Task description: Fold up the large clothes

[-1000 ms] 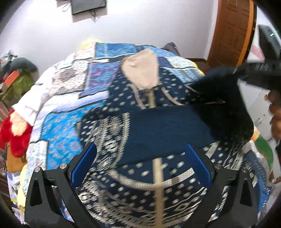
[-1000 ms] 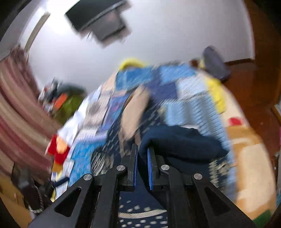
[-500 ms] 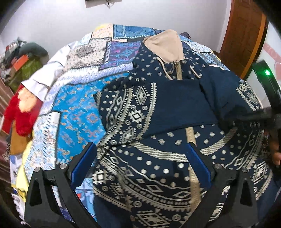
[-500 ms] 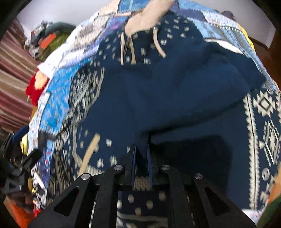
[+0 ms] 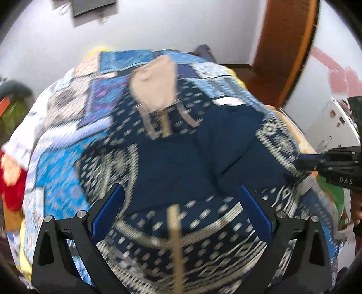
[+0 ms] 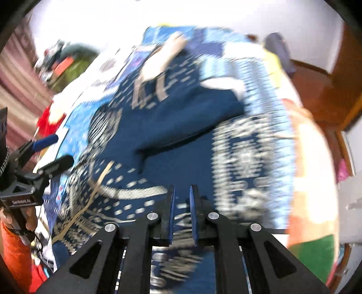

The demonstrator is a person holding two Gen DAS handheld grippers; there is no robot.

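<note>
Left gripper [image 5: 179,211] is wide open, blue pads far apart w/ nothing between them, hovering over the lower front of the hoodie [image 5: 181,162]. Right gripper [image 6: 181,199] has its pads nearly together, just a thin gap, and nothing caught in there as far as I can see, only fabric underneath. In the left cam it shows at the right edge, close to the hoodie's patterned side, but can't tell if it's touching. In the right cam you can see a hand [image 6: 21,217] w/ an orange sleeve [image 6: 15,255] gripping the left gripper's handle.

Hoodie is navy w/ a pale tribal-ish print, lying face up on the bed [image 5: 58,162], zipper running down the middle. Both plain navy sleeves are folded in across the chest. Beige hood [image 5: 155,87] is at the far end, drawstrings trailing down.

Bed has a blue patchwork bedspread. Red stuffed thing [image 5: 11,181] off the left side, clutter pile beyond it. White wall [image 5: 181,27] behind w/ a dark screen [image 5: 92,6] mounted up top, wooden door [image 5: 285,45] at right. Both frames are pretty blurry.
</note>
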